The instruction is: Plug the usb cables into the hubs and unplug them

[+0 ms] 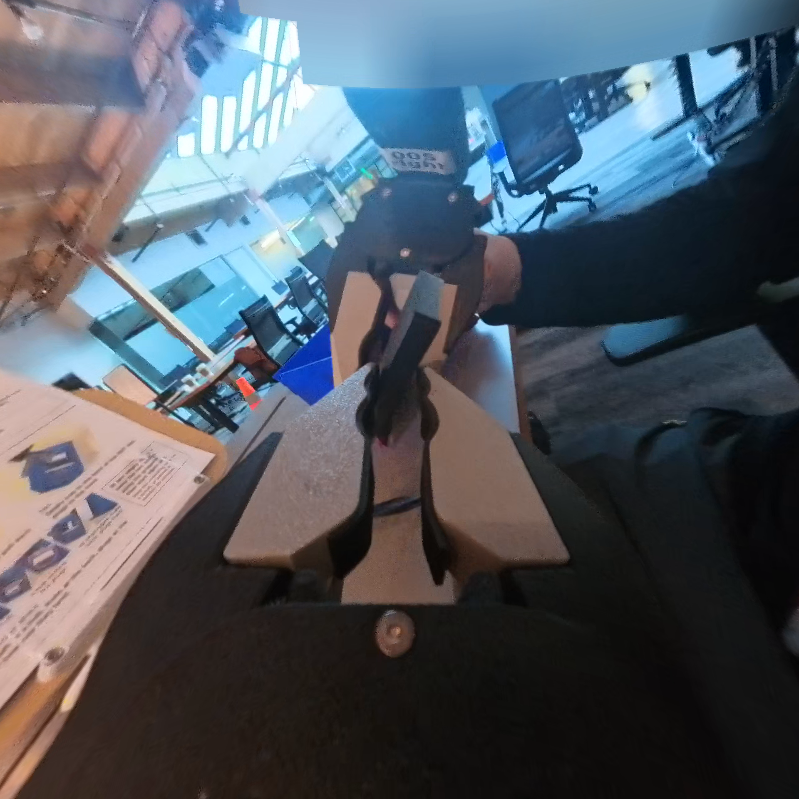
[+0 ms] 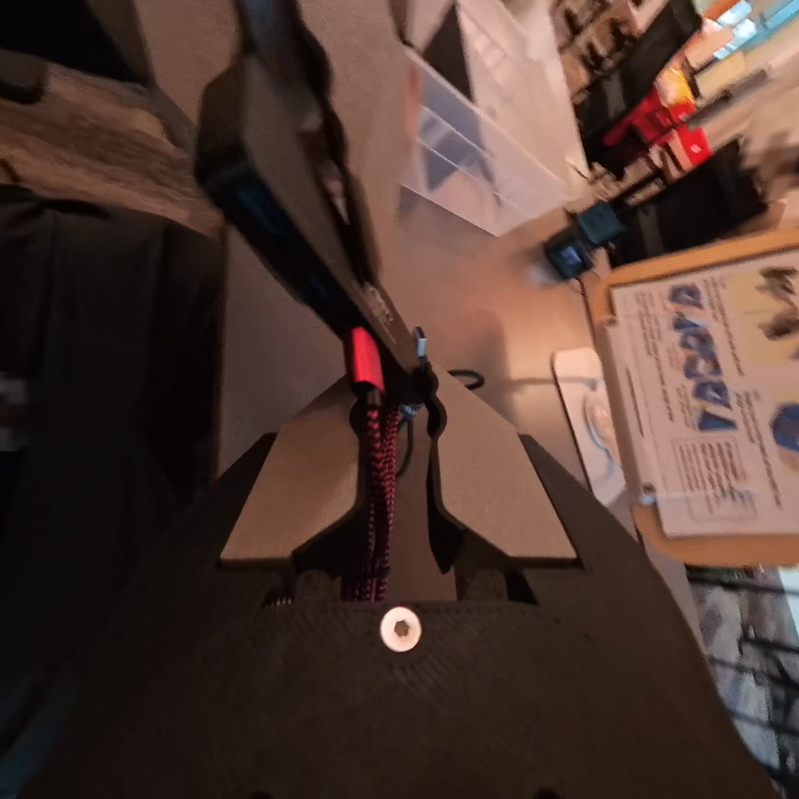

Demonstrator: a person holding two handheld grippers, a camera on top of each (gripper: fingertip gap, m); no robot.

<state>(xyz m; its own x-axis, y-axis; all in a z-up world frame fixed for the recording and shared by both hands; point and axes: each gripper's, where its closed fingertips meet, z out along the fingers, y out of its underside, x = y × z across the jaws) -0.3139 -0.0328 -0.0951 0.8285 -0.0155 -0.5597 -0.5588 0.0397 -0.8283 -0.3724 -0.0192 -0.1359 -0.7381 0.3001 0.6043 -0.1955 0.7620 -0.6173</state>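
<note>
A dark slab-shaped hub (image 1: pixel 410 337) is held in the air between my two grippers. My left gripper (image 1: pixel 395 410) is shut on its near end. A thin black cable (image 1: pixel 397 503) runs back between the left fingers. In the right wrist view the hub (image 2: pixel 281 194) stretches away towards the left gripper. A red USB plug (image 2: pixel 363 359) sits against the hub's side port. My right gripper (image 2: pixel 391 406) is shut on this plug. The plug's red-black braided cable (image 2: pixel 376 475) runs back between the fingers. A small silver plug (image 2: pixel 420 341) pokes out beside the hub's end.
A wooden board with a printed sheet (image 1: pixel 86 519) lies at the left and also shows in the right wrist view (image 2: pixel 691 389). On the beige table (image 2: pixel 497 302) stand a clear plastic box (image 2: pixel 475 151) and a small dark block (image 2: pixel 579 242). A person's dark sleeve (image 1: pixel 627 276) reaches in from the right. My hands' fingertips stand some 7 centimeters from each other.
</note>
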